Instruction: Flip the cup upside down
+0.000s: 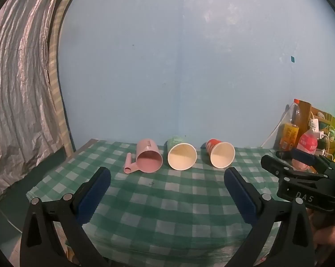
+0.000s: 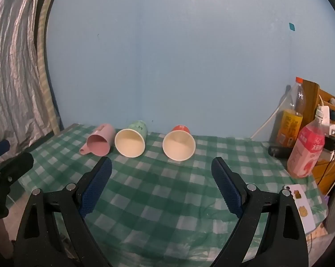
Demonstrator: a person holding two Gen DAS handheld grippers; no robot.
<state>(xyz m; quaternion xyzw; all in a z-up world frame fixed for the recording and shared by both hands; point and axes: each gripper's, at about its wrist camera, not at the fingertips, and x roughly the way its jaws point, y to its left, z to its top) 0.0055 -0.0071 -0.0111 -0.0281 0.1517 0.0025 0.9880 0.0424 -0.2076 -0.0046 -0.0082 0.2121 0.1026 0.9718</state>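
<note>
Three cups lie on their sides on the green checked tablecloth (image 1: 158, 200), mouths toward me: a pink plastic cup with a handle (image 1: 148, 159) (image 2: 99, 143) at the left, a green paper cup (image 1: 181, 155) (image 2: 130, 139) in the middle, a red paper cup (image 1: 220, 154) (image 2: 179, 143) at the right. My left gripper (image 1: 167, 178) is open and empty, short of the cups. My right gripper (image 2: 162, 166) is open and empty, short of the green and red cups. The right gripper also shows at the right of the left wrist view (image 1: 301, 166).
The blue wall stands just behind the cups. Two drink bottles (image 2: 305, 149) (image 2: 289, 120), a wooden shelf with chargers (image 2: 327, 115) and a phone (image 2: 301, 207) sit at the table's right. A silvery curtain (image 1: 18, 89) hangs at the left.
</note>
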